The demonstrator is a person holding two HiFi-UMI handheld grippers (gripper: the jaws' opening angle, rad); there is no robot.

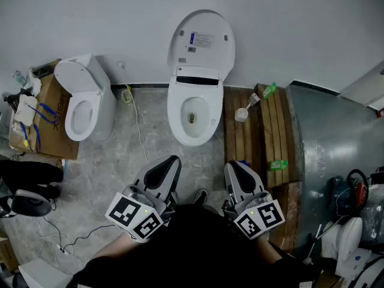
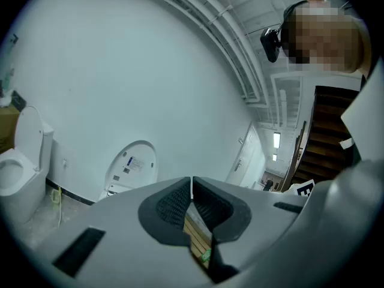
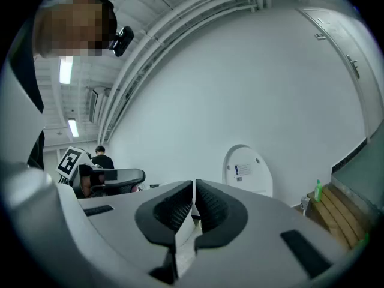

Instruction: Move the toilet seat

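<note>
Toilet seat (image 1: 174,114) lies flat on its bowl ahead of me, long axis running from me to the wall, front end nearest. My left claw (image 1: 172,160) and right claw (image 1: 233,166) are both clenched, empty, short of it. On the stone floor (image 1: 114,161), a cable (image 1: 139,131) trails left and a wooden pallet (image 1: 264,137) lies right. A second toilet (image 1: 84,107) stands farther left. The lid (image 1: 201,41) stands upright against the white wall (image 1: 300,29).

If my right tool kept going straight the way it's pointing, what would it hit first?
Probably the wall, just beside the raised lid. Nothing nearer shows in front of the shut right tool, though depth is hard to judge.
</note>
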